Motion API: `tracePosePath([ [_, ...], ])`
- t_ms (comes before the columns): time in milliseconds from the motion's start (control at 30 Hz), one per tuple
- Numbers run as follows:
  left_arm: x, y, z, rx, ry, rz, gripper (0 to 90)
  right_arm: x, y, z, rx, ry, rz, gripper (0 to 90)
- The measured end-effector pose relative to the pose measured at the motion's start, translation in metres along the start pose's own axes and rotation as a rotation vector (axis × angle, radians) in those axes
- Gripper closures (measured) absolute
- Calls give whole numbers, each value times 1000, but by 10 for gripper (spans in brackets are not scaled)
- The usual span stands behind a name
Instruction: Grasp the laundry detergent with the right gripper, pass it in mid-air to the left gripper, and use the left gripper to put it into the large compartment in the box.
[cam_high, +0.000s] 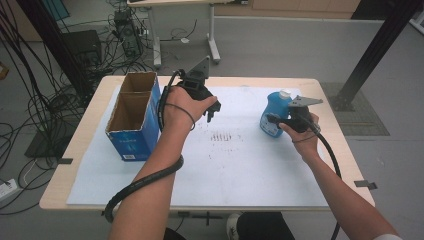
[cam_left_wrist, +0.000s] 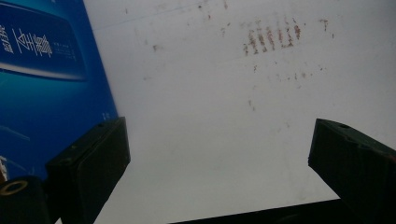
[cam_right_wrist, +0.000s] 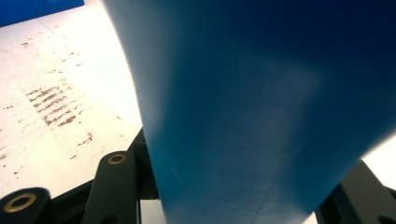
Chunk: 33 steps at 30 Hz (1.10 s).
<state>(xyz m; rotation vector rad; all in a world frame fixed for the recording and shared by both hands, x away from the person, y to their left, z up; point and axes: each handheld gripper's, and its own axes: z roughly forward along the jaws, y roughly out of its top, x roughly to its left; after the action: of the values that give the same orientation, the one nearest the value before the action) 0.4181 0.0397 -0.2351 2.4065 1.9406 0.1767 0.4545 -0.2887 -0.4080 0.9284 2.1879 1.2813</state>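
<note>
Right gripper (cam_high: 276, 120) clamped on upright blue bottle (cam_high: 274, 112) at table's (cam_high: 250, 190) 3 o'clock edge, long axis vertical, with open-topped blue box (cam_high: 134, 117) well apart toward 9 o'clock, nearer left gripper (cam_high: 214, 111), jaws spread wide and empty above white sheet (cam_left_wrist: 210, 116).

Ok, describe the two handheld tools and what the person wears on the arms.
Both are black. The left tool has blocky black jaws, a thick black cable looping under the forearm and a grey three-cornered plate on top. The right tool carries a similar grey plate and a black cable. Forearms are bare; a white sleeve edge shows.
</note>
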Motion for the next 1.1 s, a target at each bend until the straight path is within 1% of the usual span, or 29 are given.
tracePosePath([
  [533, -1, 0, -2, -2, 2, 7, 59, 0, 0, 0, 1, -1, 3, 448],
  [700, 0, -1, -3, -6, -3, 3, 59, 0, 0, 0, 3, -1, 5, 448],
  [933, 1, -3, -4, -9, 0, 1, 59, 0, 1, 0, 5, -1, 2, 448],
  [1100, 1, -4, -6, -10, 0, 8, 59, 0, 1, 0, 6, 0, 10, 447],
])
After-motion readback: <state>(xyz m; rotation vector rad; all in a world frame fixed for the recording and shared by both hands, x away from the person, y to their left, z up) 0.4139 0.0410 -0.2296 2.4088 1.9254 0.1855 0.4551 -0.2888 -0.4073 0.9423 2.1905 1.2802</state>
